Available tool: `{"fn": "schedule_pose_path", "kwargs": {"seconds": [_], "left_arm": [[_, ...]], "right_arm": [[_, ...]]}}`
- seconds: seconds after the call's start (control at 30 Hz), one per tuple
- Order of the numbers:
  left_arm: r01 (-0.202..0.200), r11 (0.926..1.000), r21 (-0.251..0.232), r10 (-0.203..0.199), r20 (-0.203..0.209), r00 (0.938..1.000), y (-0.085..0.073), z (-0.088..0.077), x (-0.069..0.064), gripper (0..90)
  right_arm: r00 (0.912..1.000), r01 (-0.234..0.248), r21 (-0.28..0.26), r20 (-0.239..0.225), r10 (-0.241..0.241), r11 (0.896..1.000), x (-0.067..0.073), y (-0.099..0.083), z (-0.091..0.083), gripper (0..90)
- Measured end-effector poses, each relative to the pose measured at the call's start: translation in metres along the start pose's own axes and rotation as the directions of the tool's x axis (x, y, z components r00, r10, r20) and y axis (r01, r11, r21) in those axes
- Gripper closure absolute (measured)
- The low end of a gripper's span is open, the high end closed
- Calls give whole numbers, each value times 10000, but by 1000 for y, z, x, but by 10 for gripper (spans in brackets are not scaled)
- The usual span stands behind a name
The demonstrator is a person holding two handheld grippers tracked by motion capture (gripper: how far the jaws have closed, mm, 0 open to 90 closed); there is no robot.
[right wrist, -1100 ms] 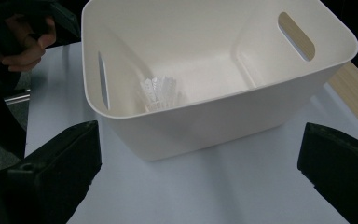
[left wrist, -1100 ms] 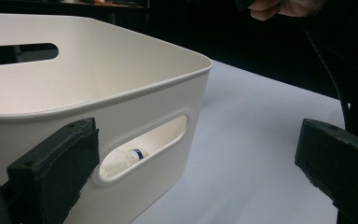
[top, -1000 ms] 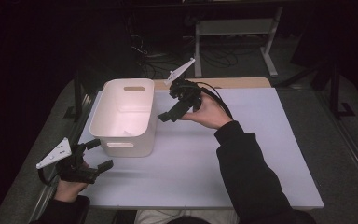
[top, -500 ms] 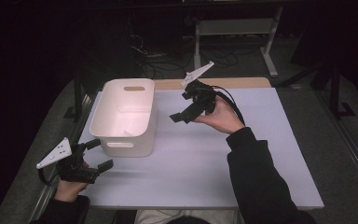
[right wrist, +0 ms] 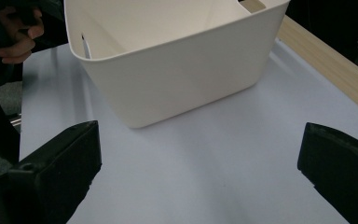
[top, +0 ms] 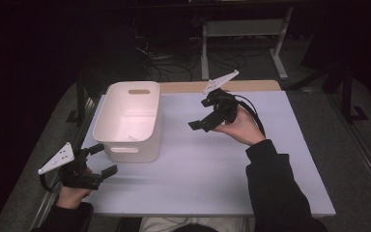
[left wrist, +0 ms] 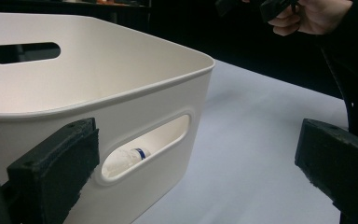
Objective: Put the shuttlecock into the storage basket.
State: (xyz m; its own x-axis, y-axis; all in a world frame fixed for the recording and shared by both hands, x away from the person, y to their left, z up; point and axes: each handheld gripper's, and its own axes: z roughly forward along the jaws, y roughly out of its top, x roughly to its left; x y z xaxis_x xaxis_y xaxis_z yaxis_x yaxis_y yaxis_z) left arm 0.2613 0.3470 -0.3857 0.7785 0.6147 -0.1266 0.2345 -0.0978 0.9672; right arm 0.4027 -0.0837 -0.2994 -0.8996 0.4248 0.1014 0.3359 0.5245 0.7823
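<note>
A white plastic bin [top: 131,153] with handle slots stands on the left half of the white table top [top: 207,179]. In the left gripper view, a small white item with a blue band [left wrist: 130,157] lies inside the bin [left wrist: 135,70], seen through the near handle slot. My left gripper [top: 104,158] rests open at the table's front left, its jaws pointing at the bin's near wall. My right gripper [top: 204,121] hovers open and empty above the table to the right of the bin. The right gripper view looks down at the bin's side wall [right wrist: 182,79] from a short distance.
A wooden strip [top: 212,87] borders the table's far edge, also seen as the wooden strip [right wrist: 326,60] in the right gripper view. Beyond the table stand a metal frame [top: 241,34] and floor cables [top: 159,63]. The person's left hand [right wrist: 18,37] appears past the bin.
My right gripper has drawn back to the right, away from the bin's right rim, and stays open. The left gripper and the bin have not moved.
</note>
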Motion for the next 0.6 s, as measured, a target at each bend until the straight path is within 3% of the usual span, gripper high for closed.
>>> {"fn": "schedule_pose_path", "kwargs": {"seconds": [0.6], "left_arm": [[39,10000,-16,-39,-64,10000,0,-1,0,0]], "right_arm": [[9982,-566,-305,191,572,9979,-5,-36,-18,0]]}}
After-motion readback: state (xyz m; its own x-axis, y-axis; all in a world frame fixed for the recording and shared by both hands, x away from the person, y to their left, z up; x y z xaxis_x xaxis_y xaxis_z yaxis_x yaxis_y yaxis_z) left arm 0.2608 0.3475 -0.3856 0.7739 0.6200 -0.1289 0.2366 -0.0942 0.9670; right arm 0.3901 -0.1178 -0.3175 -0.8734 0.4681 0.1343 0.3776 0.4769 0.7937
